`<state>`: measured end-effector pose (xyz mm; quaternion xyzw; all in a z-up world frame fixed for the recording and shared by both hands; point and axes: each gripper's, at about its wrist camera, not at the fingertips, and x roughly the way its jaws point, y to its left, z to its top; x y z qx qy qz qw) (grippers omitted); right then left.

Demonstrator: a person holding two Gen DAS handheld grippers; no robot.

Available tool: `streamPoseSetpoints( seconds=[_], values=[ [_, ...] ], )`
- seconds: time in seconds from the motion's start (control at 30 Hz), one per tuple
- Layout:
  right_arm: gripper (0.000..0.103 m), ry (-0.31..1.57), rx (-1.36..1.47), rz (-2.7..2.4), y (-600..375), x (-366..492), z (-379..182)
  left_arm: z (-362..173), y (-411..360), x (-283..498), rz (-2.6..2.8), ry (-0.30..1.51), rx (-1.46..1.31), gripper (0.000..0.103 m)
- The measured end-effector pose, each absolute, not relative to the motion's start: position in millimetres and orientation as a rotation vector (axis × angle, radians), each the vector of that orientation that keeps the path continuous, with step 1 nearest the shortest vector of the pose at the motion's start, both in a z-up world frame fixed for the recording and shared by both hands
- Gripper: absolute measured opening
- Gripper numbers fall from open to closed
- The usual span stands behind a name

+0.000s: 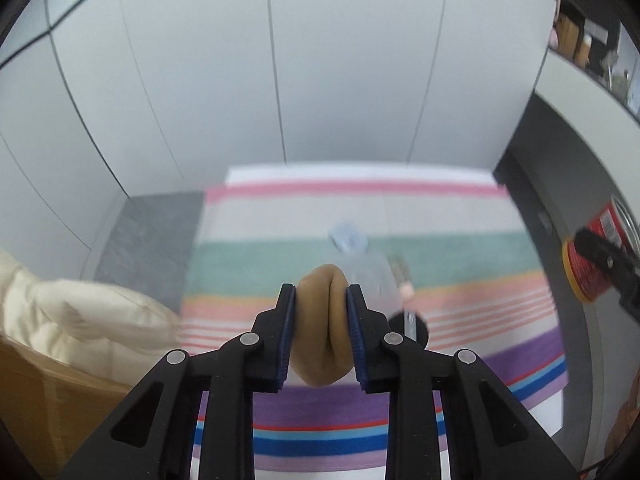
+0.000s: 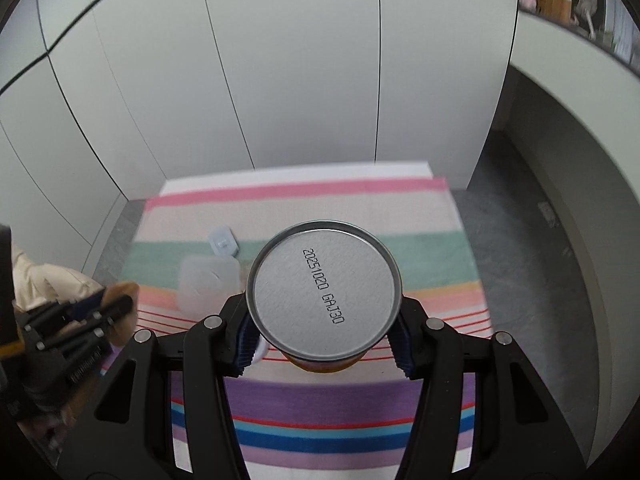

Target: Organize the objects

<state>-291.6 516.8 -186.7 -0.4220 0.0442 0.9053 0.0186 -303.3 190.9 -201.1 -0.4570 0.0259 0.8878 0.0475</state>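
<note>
My left gripper [image 1: 320, 292] is shut on a soft tan bun-like object [image 1: 320, 328] and holds it above the striped cloth [image 1: 360, 216]. My right gripper [image 2: 322, 340] is shut on a can; its round metal bottom [image 2: 324, 292] with a printed date code faces the camera. In the left wrist view the can shows red and orange [image 1: 584, 268] at the right edge. A translucent plastic container [image 2: 208, 284] and a small pale blue lid-like piece [image 2: 223, 243] lie on the cloth's green stripe. The left gripper with the tan object shows at the left of the right wrist view [image 2: 116, 300].
The striped cloth covers a table set against white wall panels [image 2: 300, 80]. Grey floor [image 2: 520, 260] lies right of the table. A cream padded jacket [image 1: 80, 320] and a cardboard box [image 1: 48, 400] are at the left. A dark round object [image 1: 408, 326] sits behind the left fingers.
</note>
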Motion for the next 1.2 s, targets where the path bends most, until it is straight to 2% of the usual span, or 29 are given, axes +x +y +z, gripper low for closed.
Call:
streamPoseSetpoints(
  seconds=[0.3,0.47,0.6,0.83,0.97,1.2],
  values=[
    [0.056,0.062,-1.145,2.88,508.8,-263.8,-81.4,-82.7,182.5,-284.8,2.778,0.022,-1.249,0.025],
    [0.056,0.024,-1.065,2.908,500.7,-250.3,-33.7,-34.2,183.9,-268.2,2.804,0.009,-1.203,0.025],
    [0.056,0.031,-1.028,2.95,498.3,-240.4,-4.0,-16.4,182.9,-256.3,2.804,0.018,-1.203,0.026],
    [0.056,0.043,-1.02,2.974,505.7,-214.9,4.5,0.5,186.7,-228.0,2.81,0.086,-1.196,0.026],
    [0.056,0.074,-1.039,2.983,508.3,-199.4,6.3,10.6,180.2,-208.0,2.802,0.045,-1.189,0.025],
    [0.056,0.081,-1.033,2.971,517.4,-157.4,8.0,28.3,176.3,-142.9,2.822,0.188,-1.08,0.025]
  ],
)
